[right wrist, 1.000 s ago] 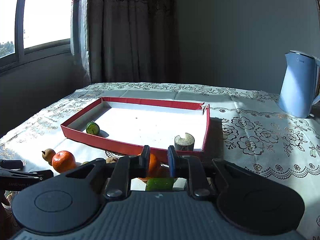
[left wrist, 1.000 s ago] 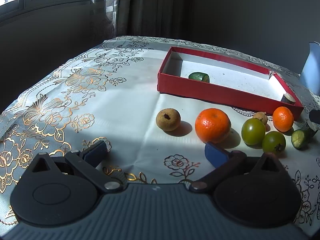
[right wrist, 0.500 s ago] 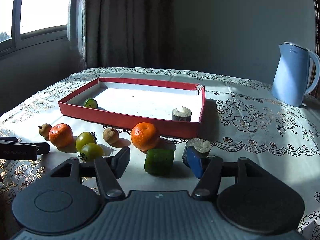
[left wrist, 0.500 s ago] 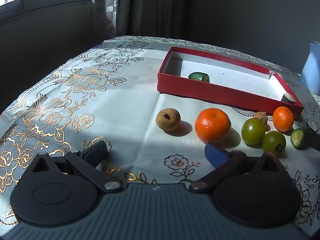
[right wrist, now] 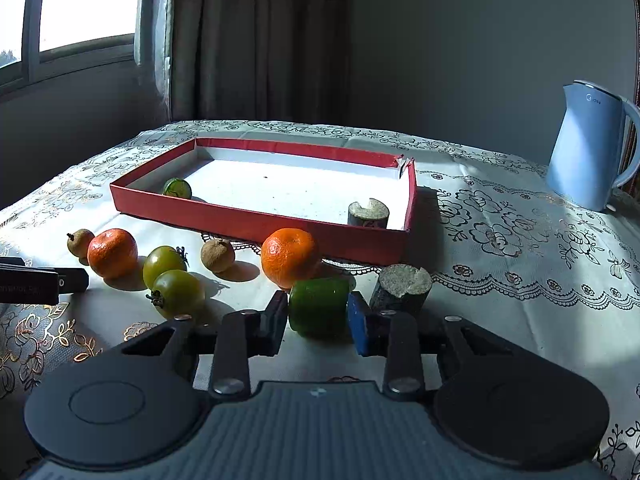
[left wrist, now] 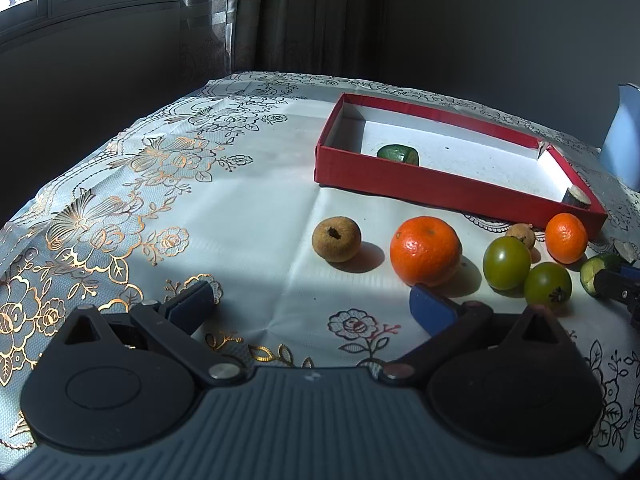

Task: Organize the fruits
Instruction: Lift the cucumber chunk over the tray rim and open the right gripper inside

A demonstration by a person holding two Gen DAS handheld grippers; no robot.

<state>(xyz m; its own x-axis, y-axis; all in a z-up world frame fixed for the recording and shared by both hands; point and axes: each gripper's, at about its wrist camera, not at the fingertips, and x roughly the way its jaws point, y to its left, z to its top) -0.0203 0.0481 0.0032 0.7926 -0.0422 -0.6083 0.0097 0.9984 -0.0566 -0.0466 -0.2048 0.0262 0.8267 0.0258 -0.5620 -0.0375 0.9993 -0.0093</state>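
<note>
Green cucumber chunk (right wrist: 318, 306) on the tablecloth (right wrist: 500, 264) just outside the red tray (right wrist: 256, 222), bracketed by right gripper (right wrist: 318, 322), jaws narrowed to either flank but contact not certain. Could squirt out or roll into the small mandarin (right wrist: 291, 257) or the cut cane stub (right wrist: 401, 287) if squeezed off-centre on that rounded, slick skin. Left gripper (left wrist: 312, 306) wide open, holding nothing; underside of chunk hidden, right gripper cropped in left view.

Hard daylight from the window (right wrist: 84, 4) throws crisp fruit shadows rightward, walls stay dim, and fisheye edges bend darkly.
</note>
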